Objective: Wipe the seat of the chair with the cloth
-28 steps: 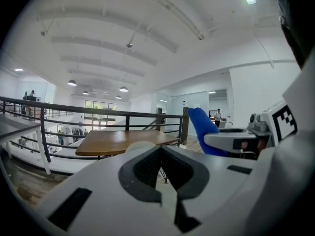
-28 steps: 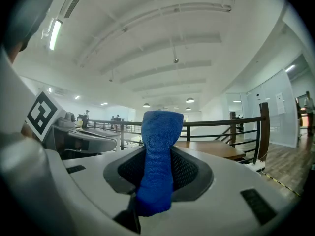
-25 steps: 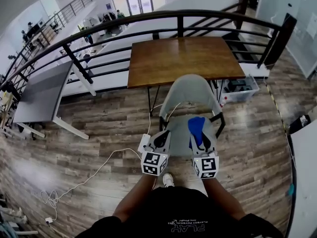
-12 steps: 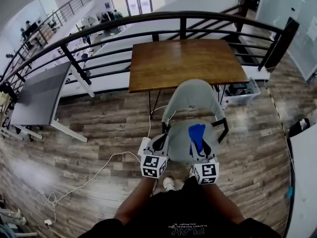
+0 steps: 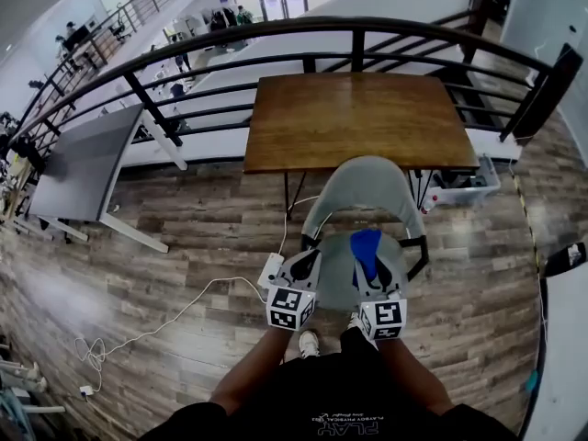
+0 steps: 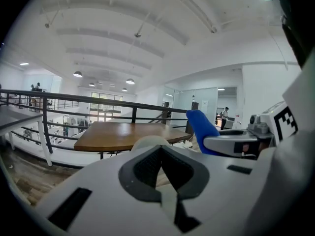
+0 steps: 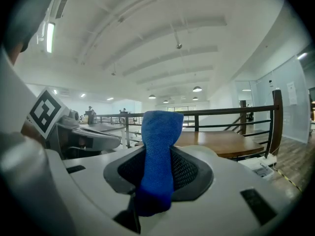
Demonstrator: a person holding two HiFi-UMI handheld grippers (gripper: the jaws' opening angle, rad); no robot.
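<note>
My right gripper [image 7: 160,181] clamps its jaws on a knitted blue cloth [image 7: 157,136], a folded strip held over the smooth grey moulded chair [image 5: 360,187] seat. My left gripper [image 6: 161,173] sits alongside, jaws pressed together, empty, facing a brown wooden surface [image 5: 358,118].

Jaws of the left gripper [image 6: 161,154] closed, nothing between them. Alongside, the right gripper [image 6: 231,142] holds the blue cloth [image 6: 201,128]. Beyond, a wooden table [image 6: 123,134].
</note>
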